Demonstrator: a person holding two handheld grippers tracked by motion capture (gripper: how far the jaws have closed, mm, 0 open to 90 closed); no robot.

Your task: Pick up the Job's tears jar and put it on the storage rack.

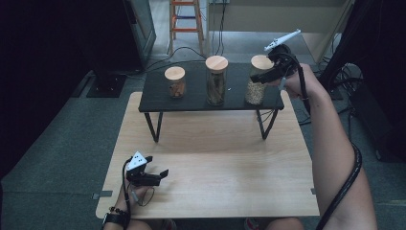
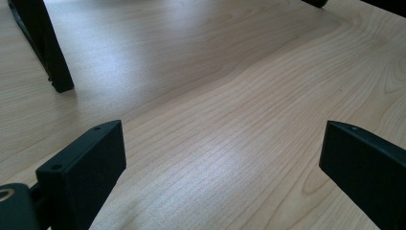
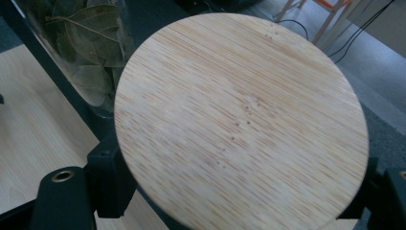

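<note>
Nearest me, the left gripper (image 1: 154,168) rests low over the wooden table (image 1: 215,158), jaws spread wide on nothing. Farther back, on the black shelf (image 1: 191,98), the right gripper (image 1: 261,76) straddles the grain jar's bamboo lid (image 3: 239,120); whether its pads press I cannot tell.

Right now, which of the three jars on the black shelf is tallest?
The middle jar, holding leaves: its lid rises above the left jar and right jar.
</note>
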